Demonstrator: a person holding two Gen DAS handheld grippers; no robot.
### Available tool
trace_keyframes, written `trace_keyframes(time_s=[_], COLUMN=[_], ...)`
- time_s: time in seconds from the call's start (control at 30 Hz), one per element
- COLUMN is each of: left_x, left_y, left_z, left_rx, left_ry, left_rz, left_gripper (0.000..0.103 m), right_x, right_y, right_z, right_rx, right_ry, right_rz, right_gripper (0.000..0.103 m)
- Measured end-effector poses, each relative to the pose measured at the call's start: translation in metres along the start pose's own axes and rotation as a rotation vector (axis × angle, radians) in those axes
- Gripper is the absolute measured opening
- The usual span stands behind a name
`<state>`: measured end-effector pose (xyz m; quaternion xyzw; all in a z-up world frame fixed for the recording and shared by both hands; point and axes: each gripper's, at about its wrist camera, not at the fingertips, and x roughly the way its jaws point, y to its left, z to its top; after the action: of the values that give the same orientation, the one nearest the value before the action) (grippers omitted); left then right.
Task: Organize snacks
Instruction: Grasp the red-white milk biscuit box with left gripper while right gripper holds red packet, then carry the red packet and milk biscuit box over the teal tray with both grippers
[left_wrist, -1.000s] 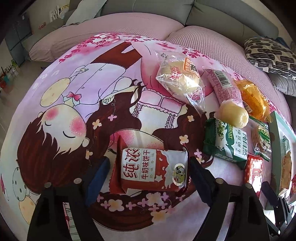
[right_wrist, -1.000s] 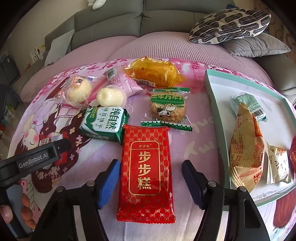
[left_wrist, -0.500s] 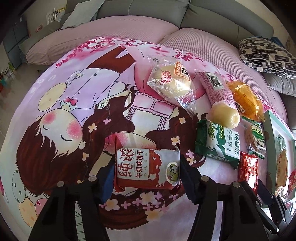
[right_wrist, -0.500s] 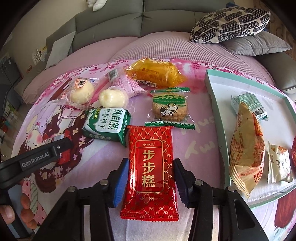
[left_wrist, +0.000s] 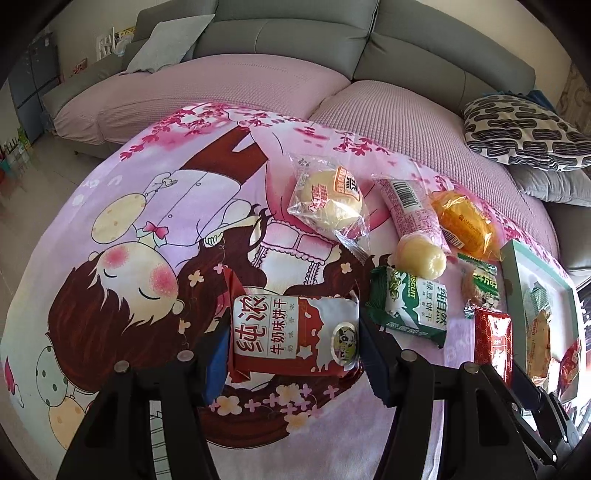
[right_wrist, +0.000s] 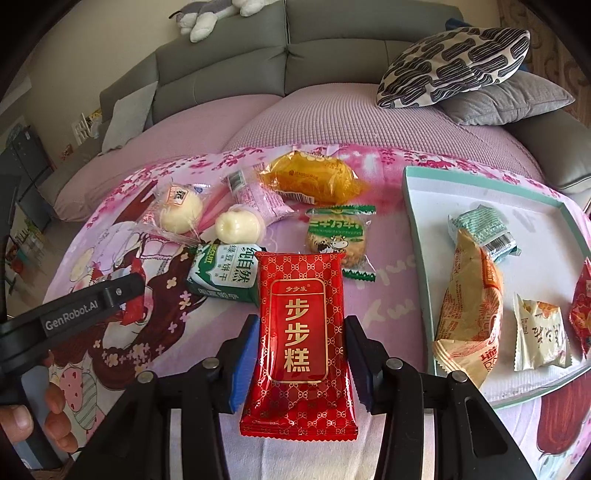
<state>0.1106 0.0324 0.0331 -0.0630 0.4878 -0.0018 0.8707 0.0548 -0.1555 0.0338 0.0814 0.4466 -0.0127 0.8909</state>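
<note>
Evidently the left gripper (left_wrist: 291, 356) clamped the milk biscuit packet (left_wrist: 295, 334) by its sides. The right gripper (right_wrist: 300, 363) pinched the red cake packet (right_wrist: 300, 341), beside the tray (right_wrist: 415, 236).

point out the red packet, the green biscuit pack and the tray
red packet (right_wrist: 299, 332): right wrist view, gold label.
green biscuit pack (right_wrist: 225, 273): right wrist view, white front.
tray (right_wrist: 417, 236): right wrist view, left rim.

Milk biscuit pack (left_wrist: 295, 334): red-brown and white. Cake bar wrapper (right_wrist: 301, 332): red, gold lattice pattern, gold characters. Mung bean biscuit pack (right_wrist: 223, 273): green and white. Tray (right_wrist: 417, 236): white, teal rim. Cloth (left_wrist: 129, 221): pink, cartoon girl print, blossom motifs. Cushion (right_wrist: 454, 66): black-and-white blotch pattern. Sofa (right_wrist: 332, 33): grey.
</note>
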Motion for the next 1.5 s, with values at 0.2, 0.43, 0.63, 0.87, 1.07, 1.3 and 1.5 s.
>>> trace_keyframes(time_s=[0.2,0.43,0.63,0.87,1.07,1.3,1.5], left_x=[-0.017,-0.018,-0.015,-0.016,-0.021,-0.027,-0.032], left_y=[-0.001,-0.005,-0.015,-0.046,-0.082,-0.126,-0.159], left_z=[0.003,0.003,0.001,-0.003,-0.009,-0.019,-0.025], left_rx=[-0.001,0.005,0.022,0.085,0.149,0.228,0.286], left_ry=[-0.042,-0.04,-0.029,-0.023,-0.025,-0.026,-0.03], left_rz=[-0.015,-0.026,-0.033,-0.068,-0.105,-0.147,-0.179], left_gripper=[0.063,0.064,0.064,0.063,0.064,0.064,0.064], right_x=[-0.014,-0.015,-0.015,-0.022,-0.033,-0.05,-0.064], right_y=[0.001,0.001,-0.007,-0.033,-0.068,-0.109,-0.149], right_z=[0.005,0.004,0.004,0.006,0.007,0.004,0.0], right_rx=[-0.001,-0.005,0.004,0.05,0.113,0.185,0.263], right_ry=[-0.04,-0.038,-0.038,-0.052,-0.069,-0.098,-0.118], right_rz=[0.01,0.007,-0.007,-0.047,-0.094,-0.145,-0.202], right_gripper=[0.048,0.048,0.048,0.048,0.048,0.048,0.048])
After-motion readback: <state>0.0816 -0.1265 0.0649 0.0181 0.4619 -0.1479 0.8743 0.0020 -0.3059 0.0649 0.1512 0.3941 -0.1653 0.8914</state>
